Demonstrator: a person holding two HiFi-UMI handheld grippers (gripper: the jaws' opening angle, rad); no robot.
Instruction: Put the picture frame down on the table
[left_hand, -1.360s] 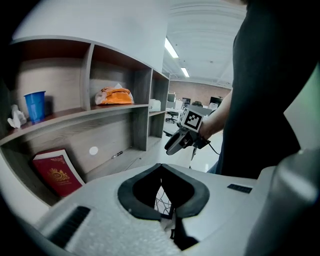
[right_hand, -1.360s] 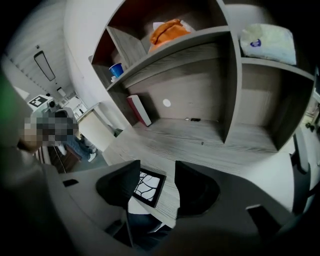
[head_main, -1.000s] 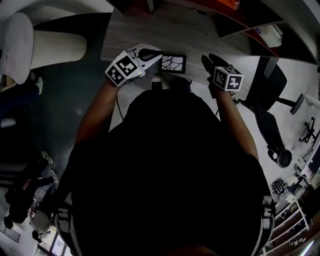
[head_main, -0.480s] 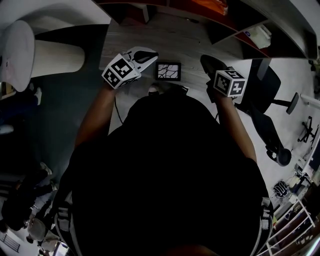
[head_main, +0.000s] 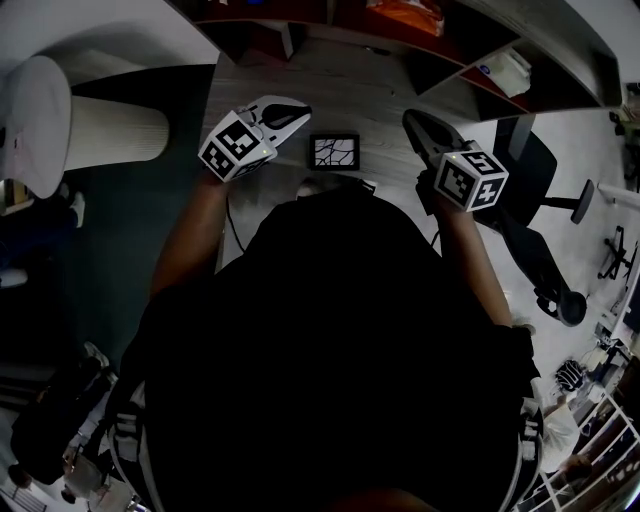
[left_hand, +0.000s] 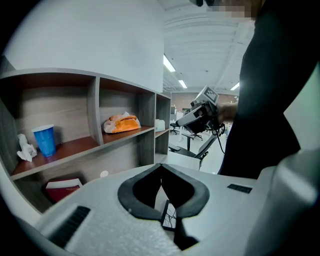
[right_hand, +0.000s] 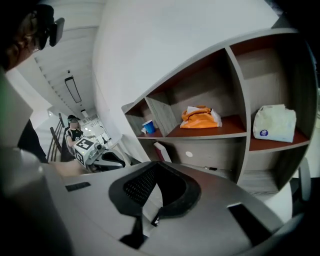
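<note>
Currently the left gripper (left_hand: 161, 169) has its fingers (left_hand: 142, 187) drawn together at the tips with nothing clamped. The oval opening behind the tips is bare apart from a corner of the picture frame (head_main: 334, 150), seen through it on the surface below. The right gripper (right_hand: 154, 167) reads the same in its own view: dark pads meeting at the tip, no object between them, pale bench (head_main: 350, 85) showing through the opening. In the head view the frame lies flat and face up on the bench, a dark border around a white panel with black branching lines. It sits between the two grippers, just beside the left one and apart from it, and well apart from the right one. It is at the near part of the bench, close to the person's body. Farther out, the shelf unit at the far side holds a blue cup (left_hand: 46, 140) and an orange bag (left_hand: 120, 123), and an office chair (head_main: 530, 175) stands to the right of the bench. Judgement: the set-down step looks complete, since the frame rests on the bench with neither gripper on it. What remains is withdrawal. The left gripper should lift up and leftward so its fingers do not clip the frame's left edge and slide it. The right gripper needs no contact with anything.
</note>
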